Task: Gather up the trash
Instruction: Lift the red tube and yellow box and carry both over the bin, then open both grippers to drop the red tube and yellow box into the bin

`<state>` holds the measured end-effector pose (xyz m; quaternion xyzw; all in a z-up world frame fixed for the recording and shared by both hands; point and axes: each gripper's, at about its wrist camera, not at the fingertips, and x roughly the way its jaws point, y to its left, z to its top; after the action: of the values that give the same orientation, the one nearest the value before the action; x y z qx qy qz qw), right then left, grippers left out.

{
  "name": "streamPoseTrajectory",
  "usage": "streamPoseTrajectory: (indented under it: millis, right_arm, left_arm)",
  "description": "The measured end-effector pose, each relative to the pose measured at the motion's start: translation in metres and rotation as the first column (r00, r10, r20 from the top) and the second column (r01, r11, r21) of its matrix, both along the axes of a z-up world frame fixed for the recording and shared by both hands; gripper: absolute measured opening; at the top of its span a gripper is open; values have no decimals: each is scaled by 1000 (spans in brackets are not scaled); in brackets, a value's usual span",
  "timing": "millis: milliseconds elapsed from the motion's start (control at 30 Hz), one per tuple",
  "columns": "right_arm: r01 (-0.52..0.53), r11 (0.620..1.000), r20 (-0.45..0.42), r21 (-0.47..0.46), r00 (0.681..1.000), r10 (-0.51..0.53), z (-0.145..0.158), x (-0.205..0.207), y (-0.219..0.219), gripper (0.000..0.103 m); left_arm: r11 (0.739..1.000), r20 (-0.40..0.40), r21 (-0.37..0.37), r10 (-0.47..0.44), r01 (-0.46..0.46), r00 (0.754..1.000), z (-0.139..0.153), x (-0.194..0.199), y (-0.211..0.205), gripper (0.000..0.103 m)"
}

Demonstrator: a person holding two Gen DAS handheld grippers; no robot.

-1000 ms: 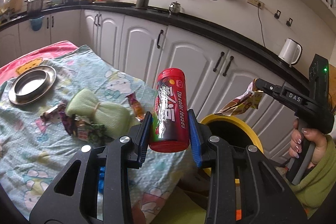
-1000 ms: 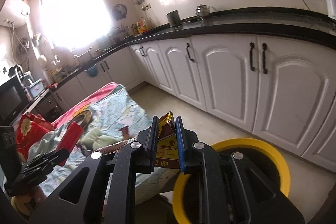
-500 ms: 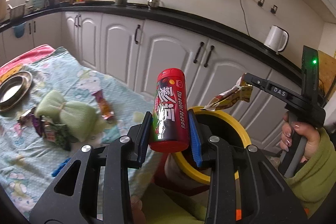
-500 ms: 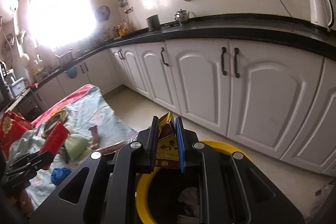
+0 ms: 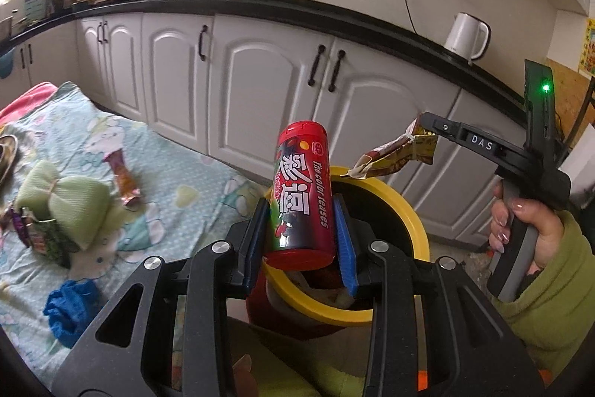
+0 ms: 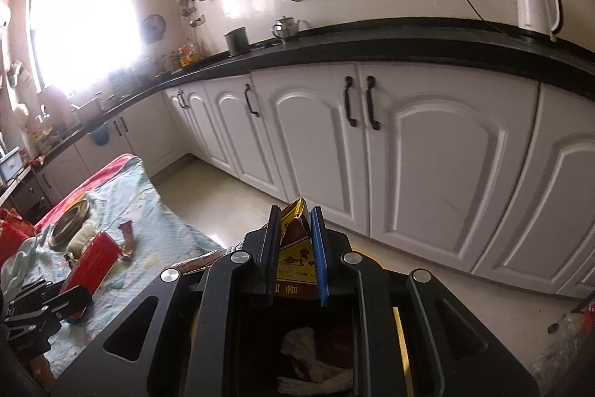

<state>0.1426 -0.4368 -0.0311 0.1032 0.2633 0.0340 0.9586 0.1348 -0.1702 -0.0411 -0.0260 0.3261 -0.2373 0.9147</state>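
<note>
My left gripper [image 5: 300,211] is shut on a red candy tube [image 5: 302,192], held upright over the near rim of the yellow-rimmed trash bin [image 5: 405,207]. My right gripper [image 6: 293,240] is shut on a crumpled yellow-and-brown wrapper [image 6: 293,248]; the left wrist view shows that wrapper [image 5: 398,151] hanging over the bin's far rim. In the right wrist view the bin [image 6: 398,322] lies directly below the fingers, with white paper trash [image 6: 308,359] inside, and the red tube [image 6: 93,263] appears at left.
A table with a pale cartoon cloth [image 5: 167,181] stands left of the bin, carrying a green cloth bundle [image 5: 63,203], a candy wrapper [image 5: 124,181], small wrappers [image 5: 33,229], a blue crumpled item [image 5: 70,304] and a metal dish [image 6: 70,222]. White cabinets [image 5: 260,92] run behind.
Both grippers have swung right, away from the table, and now hang over the bin. The bin's opening has come into view under the right gripper. Both grips are unchanged.
</note>
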Motion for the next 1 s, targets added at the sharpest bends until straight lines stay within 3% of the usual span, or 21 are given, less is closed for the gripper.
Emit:
streamPoseTrajectory:
  millis: [300, 400, 867, 1000]
  right_arm:
    - [59, 998, -19, -27, 998, -60, -17, -4, -28, 16]
    - [76, 994, -15, -74, 997, -78, -21, -5, -31, 16]
    - [47, 994, -83, -95, 995, -54, -49, -3, -38, 16]
    - [35, 996, -102, -88, 994, -44, -55, -1, -38, 16]
  left_arm:
    - [998, -17, 27, -63, 64, 998, -11, 7, -26, 27]
    - [996, -19, 28, -79, 79, 997, -14, 12, -32, 27]
    - [992, -50, 37, -121, 123, 991, -29, 23, -54, 26]
    - [992, -60, 37, -122, 125, 991, -32, 26, -58, 22]
